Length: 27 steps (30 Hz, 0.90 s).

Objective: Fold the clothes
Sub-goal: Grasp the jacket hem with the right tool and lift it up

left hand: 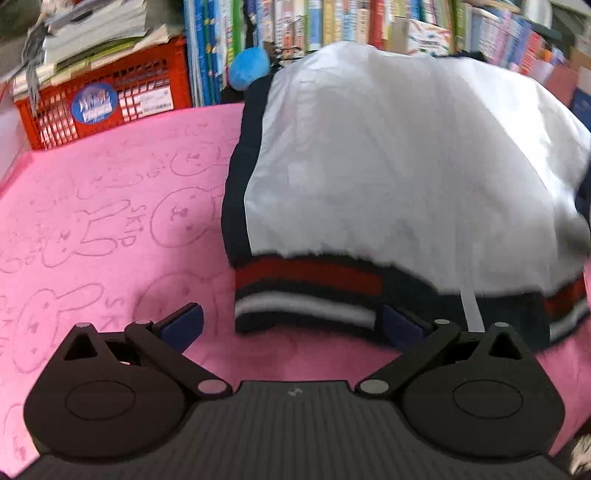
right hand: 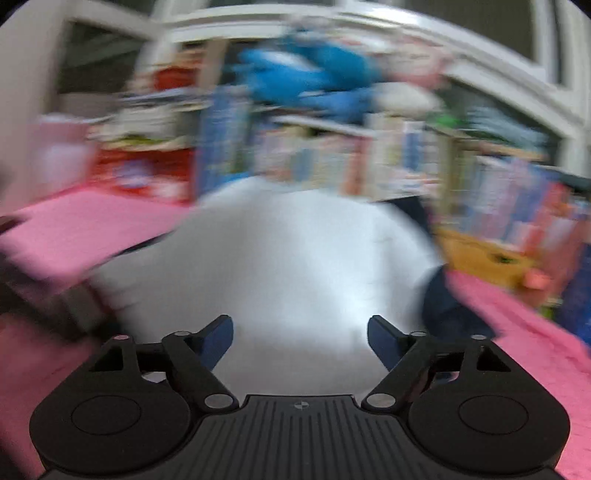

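A white jacket (left hand: 406, 166) with navy side panels and a red, white and navy striped hem lies on the pink blanket (left hand: 110, 221) printed with rabbit outlines. The left gripper (left hand: 291, 325) sits at the hem, jaws spread wide and holding nothing. The right gripper (right hand: 300, 338), in a heavily blurred view, hangs over the white fabric (right hand: 288, 266) with jaws apart and empty. A red crate (left hand: 103, 107) and bookshelves (left hand: 351, 22) stand behind.
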Each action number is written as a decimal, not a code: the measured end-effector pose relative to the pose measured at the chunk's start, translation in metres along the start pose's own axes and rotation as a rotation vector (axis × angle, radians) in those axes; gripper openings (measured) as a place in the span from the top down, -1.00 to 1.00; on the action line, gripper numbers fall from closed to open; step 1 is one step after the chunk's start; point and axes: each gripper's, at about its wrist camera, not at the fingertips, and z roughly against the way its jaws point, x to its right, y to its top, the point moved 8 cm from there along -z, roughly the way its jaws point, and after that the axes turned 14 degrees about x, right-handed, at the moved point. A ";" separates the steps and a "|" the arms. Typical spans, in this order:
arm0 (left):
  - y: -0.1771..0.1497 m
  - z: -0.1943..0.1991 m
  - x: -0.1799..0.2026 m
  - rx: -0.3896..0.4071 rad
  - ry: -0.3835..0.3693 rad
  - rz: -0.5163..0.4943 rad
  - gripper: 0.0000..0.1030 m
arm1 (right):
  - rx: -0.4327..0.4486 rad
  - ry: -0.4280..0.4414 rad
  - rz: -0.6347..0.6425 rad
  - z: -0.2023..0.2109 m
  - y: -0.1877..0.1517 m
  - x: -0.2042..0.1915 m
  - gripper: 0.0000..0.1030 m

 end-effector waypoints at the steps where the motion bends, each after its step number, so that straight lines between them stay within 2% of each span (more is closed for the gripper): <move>1: 0.006 -0.002 0.001 0.006 -0.016 0.027 -1.00 | -0.028 0.041 0.026 0.003 -0.009 -0.014 -0.60; 3: 0.018 -0.006 0.003 0.022 -0.038 0.066 -1.00 | -0.086 0.120 0.079 0.010 -0.027 -0.042 -0.60; 5: 0.028 -0.006 0.006 0.040 -0.037 0.057 -1.00 | -0.127 0.144 0.128 0.006 -0.045 -0.062 -0.59; 6: 0.032 -0.004 0.007 0.048 -0.034 0.047 -1.00 | -0.087 0.118 0.134 0.004 -0.044 -0.063 -0.59; 10: 0.029 0.014 0.018 0.088 -0.046 -0.041 -1.00 | -0.074 0.012 0.124 -0.025 -0.038 -0.051 -0.59; 12: 0.019 0.023 0.022 0.097 -0.044 -0.092 -1.00 | -0.060 -0.060 0.110 -0.038 -0.036 -0.039 -0.37; 13: 0.013 0.026 0.024 0.091 -0.047 -0.111 -1.00 | -0.051 -0.112 0.087 -0.044 -0.033 -0.029 -0.19; 15: 0.003 0.026 0.025 0.079 -0.050 -0.135 -1.00 | -0.059 -0.124 0.008 -0.050 -0.032 -0.013 -0.19; 19: -0.003 0.009 0.024 0.058 0.011 -0.174 -1.00 | -0.081 -0.132 -0.106 -0.062 -0.034 0.008 -0.19; 22: -0.001 -0.002 0.022 0.053 0.021 -0.163 -1.00 | -0.110 -0.066 -0.159 -0.051 -0.034 0.005 -0.21; 25: 0.004 -0.004 0.018 0.050 0.006 -0.129 -1.00 | -0.113 0.153 -0.130 -0.026 -0.030 -0.024 -0.64; 27: 0.006 -0.005 0.016 0.047 0.004 -0.113 -1.00 | -0.098 0.216 -0.001 -0.013 -0.035 -0.047 -0.65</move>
